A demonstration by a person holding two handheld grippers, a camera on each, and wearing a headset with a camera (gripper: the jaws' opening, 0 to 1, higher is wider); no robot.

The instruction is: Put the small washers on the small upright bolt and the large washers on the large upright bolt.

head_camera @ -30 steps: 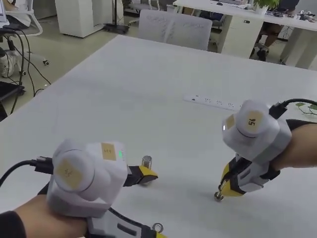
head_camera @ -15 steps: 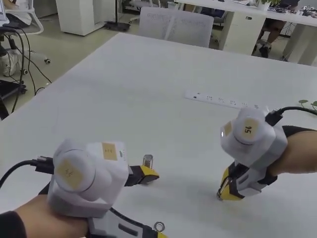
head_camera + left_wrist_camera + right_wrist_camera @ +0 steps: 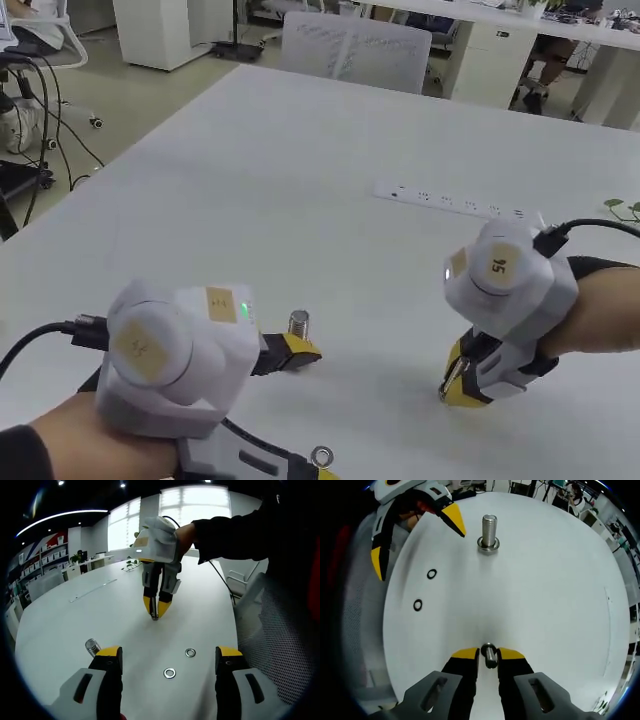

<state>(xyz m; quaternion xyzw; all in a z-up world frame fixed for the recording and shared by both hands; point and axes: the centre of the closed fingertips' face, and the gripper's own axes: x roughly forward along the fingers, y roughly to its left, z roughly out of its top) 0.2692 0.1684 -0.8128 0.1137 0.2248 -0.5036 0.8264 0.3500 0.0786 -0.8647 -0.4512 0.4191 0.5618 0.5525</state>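
Right tool lower than before, jaws tight around small bolt

An office — white desks, a mesh chair, trailing cables.

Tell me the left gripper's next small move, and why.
Probably lower the open left gripper onto the nearer washer and close: it lies loose ahead of its jaws, beside a second washer, while the right gripper flanks the small bolt.

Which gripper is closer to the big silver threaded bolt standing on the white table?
Left. The left gripper has a jaw beside the large silver bolt; the right gripper sits farther off, closed around the small silver bolt.
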